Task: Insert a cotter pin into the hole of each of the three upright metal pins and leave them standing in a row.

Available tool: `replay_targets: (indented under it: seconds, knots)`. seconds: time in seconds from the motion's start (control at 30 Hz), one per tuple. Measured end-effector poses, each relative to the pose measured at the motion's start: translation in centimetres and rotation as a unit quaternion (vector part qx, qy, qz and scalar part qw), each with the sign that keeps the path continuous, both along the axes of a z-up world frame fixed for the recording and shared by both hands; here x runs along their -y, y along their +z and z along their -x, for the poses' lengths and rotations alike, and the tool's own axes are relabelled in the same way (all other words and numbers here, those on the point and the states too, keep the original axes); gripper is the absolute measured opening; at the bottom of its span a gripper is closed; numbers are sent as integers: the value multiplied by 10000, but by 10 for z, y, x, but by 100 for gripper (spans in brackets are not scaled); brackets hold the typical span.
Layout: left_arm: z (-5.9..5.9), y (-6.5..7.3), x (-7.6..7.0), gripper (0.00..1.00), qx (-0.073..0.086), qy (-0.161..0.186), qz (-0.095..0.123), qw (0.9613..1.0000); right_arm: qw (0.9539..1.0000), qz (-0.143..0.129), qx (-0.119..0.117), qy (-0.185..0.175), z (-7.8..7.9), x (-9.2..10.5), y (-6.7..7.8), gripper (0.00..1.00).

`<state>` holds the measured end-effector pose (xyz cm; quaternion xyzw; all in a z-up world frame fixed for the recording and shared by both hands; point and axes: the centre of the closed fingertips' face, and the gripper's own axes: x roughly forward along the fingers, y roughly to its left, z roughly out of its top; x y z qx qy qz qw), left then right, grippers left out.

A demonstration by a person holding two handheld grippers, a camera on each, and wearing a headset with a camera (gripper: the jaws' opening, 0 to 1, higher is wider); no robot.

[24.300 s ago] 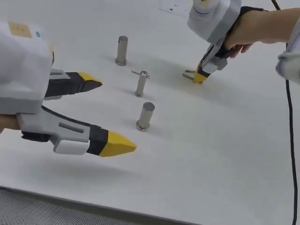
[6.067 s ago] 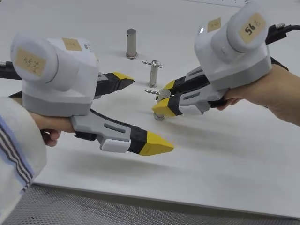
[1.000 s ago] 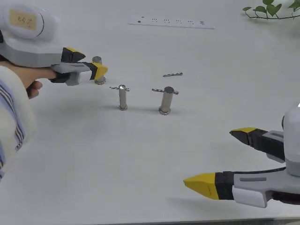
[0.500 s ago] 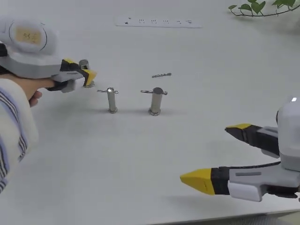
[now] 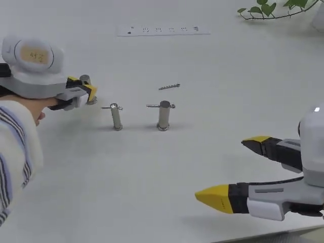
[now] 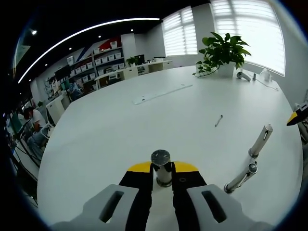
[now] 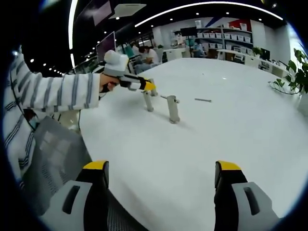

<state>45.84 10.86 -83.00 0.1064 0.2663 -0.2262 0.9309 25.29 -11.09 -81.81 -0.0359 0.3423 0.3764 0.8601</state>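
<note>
Three upright metal pins stand in a row on the white table. My left gripper [image 5: 88, 91] is shut on the leftmost pin [image 5: 86, 81], which carries no cotter pin; that same pin [image 6: 161, 166] sits between the jaws in the left gripper view. The middle pin [image 5: 116, 117] and the right pin [image 5: 163, 115] each have a cotter pin through the top. A loose cotter pin [image 5: 168, 87] lies flat behind them. My right gripper [image 5: 230, 169] hovers open near the table's front right, far from the pins, with nothing between its jaws [image 7: 161, 168].
A white power strip [image 5: 162, 30] lies at the far side of the table, and a leafy plant [image 5: 273, 7] sits at the back right corner. A striped sleeve [image 5: 15, 147] covers the left arm. The table's front edge runs just below the right gripper.
The head camera has shifted, so the pins sit lower and further left. The left gripper's jaws have narrowed onto the leftmost pin. The right gripper has stayed open in place.
</note>
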Motion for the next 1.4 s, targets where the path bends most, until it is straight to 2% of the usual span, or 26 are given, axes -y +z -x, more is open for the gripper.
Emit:
replay_targets:
  seconds: [0.07,0.33,0.47,0.57,0.63,0.7,0.83,0.9,1.07,1.2,1.3,1.4]
  knots:
    - [-1,-1,-1,12,-72,94,148,9998,10000,-7,11,4,0,0,1,92]
    - [-1,-2,-2,11,-139,178,209,9995,10000,-68,6,-19,-1,2,2,89]
    - [-1,-2,-3,11,-213,253,324,9989,10000,-75,23,-18,-1,3,3,89]
    - [-3,-3,-6,11,-442,486,590,9961,10000,-91,27,-24,-2,4,4,89]
    - [-4,-2,-9,11,-502,472,571,9960,9999,-106,20,-25,-2,4,5,88]
    - [-3,-1,-11,10,-488,384,441,9971,9999,-104,40,-29,-3,5,6,88]
    - [-2,6,-16,10,-527,470,533,9961,9999,-124,62,-71,-6,8,7,88]
    - [-1,12,-19,10,-460,446,463,9969,9998,-132,67,-97,-6,10,8,88]
    - [6,29,-23,11,-354,391,549,9971,9997,-220,120,-81,-7,10,12,88]
    - [17,36,-24,11,-376,352,631,9967,9996,-201,161,-95,-10,11,13,88]
    - [29,44,-23,11,-283,249,528,9979,9996,-208,181,-87,-10,12,13,88]
    - [39,51,-24,11,-230,222,588,9978,9995,-220,194,-102,-10,12,13,88]
